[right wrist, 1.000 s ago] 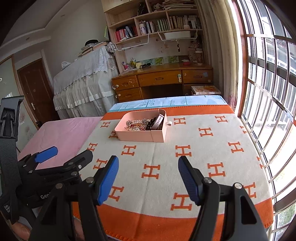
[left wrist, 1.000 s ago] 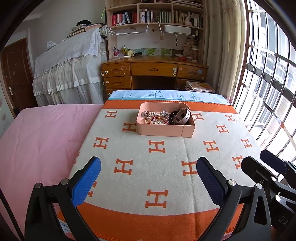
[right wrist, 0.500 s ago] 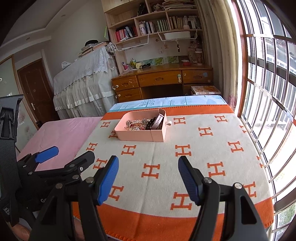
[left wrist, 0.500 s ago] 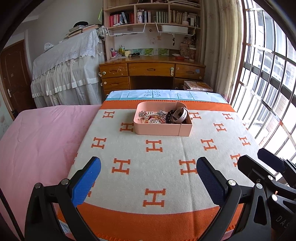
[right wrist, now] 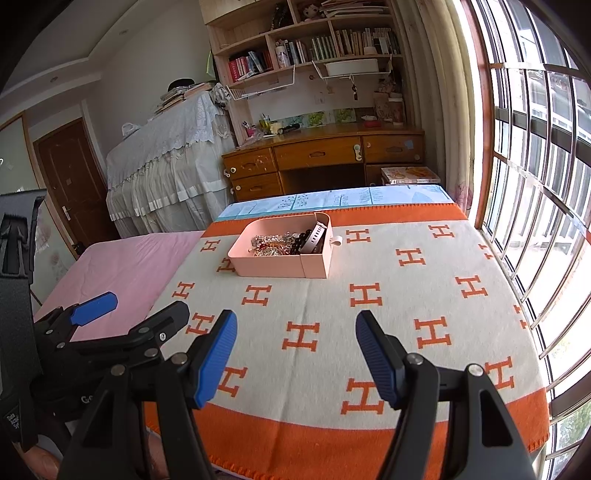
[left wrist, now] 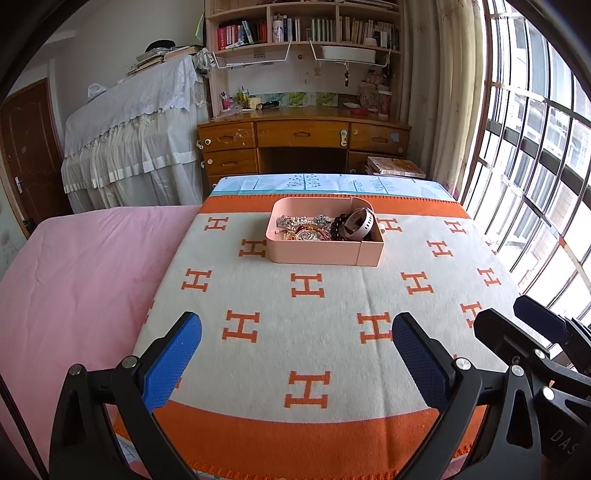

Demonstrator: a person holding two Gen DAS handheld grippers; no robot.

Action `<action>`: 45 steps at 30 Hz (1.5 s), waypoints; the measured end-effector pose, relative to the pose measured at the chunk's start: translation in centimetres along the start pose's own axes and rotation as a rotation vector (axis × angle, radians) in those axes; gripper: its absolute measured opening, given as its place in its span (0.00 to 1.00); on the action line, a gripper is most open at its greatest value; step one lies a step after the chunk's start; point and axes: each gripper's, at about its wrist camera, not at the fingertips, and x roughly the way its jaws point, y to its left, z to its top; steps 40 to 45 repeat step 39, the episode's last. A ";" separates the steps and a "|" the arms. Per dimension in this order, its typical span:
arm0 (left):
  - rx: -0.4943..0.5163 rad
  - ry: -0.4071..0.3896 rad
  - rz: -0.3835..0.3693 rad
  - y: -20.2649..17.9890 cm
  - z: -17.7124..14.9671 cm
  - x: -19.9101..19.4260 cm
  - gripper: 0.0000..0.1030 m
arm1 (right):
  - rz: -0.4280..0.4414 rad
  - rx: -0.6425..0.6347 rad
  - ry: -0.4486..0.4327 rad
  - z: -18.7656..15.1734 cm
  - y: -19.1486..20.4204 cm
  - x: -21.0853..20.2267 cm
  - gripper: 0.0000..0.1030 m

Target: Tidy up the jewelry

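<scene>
Orange "H" letters repeat across the cream, orange-bordered blanket [left wrist: 332, 295] covering the bed, with a pink sheet [left wrist: 85, 280] to its left. The pink box [left wrist: 325, 253] of jewelry [left wrist: 306, 230] sits near the blanket's far edge. The left gripper [left wrist: 297, 345] and right gripper [right wrist: 295, 341] hover spread wide, holding nothing. Behind stand a wooden desk [left wrist: 303, 136], bookshelves and a barred window [right wrist: 535, 155]

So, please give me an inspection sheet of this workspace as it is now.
Surface: blanket with orange H pattern, over a pink sheet.
Job's things: pink tray holding tangled jewelry, dark beads and a watch.
Clutter: nothing seen on the blanket.
Grippers: left tool and right tool open, empty, apart from the tray.
Cables: nothing seen.
Surroundings: wooden desk, bookshelf, barred window.
</scene>
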 end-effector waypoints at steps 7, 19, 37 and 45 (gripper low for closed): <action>0.000 0.002 -0.001 0.1 -0.2 0.0 0.99 | 0.001 0.002 0.000 0.0 0.0 0.0 0.65; 0.002 0.007 -0.002 0.2 -0.5 0.1 0.99 | 0.002 0.003 0.001 -0.2 -0.1 -0.1 0.65; 0.010 0.019 -0.004 0.2 -1.0 0.2 0.99 | 0.007 0.013 0.009 -1.1 -0.1 -0.3 0.65; 0.011 0.020 -0.004 0.2 -0.9 0.2 0.99 | 0.008 0.014 0.010 -0.9 -0.3 -0.2 0.65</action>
